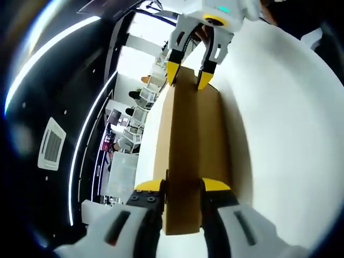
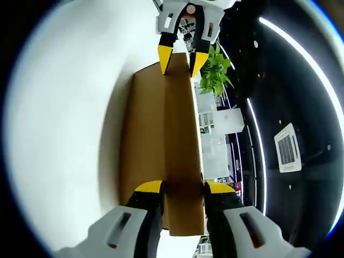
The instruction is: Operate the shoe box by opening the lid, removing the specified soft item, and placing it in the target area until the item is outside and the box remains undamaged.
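Brown cardboard shoe box (image 1: 185,161) lies on white table (image 1: 285,118) | left gripper (image 1: 183,188) clamps one end of its lid, right gripper (image 2: 183,188) the opposite end | progress: lid apparently mid-lift, soft item unseen | left: extract item, place.

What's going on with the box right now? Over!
Left gripper and right gripper each clamp one end of the brown shoe box, jaws straddling its edge. Box sits on the white table. No soft item seen. Nothing in the way.
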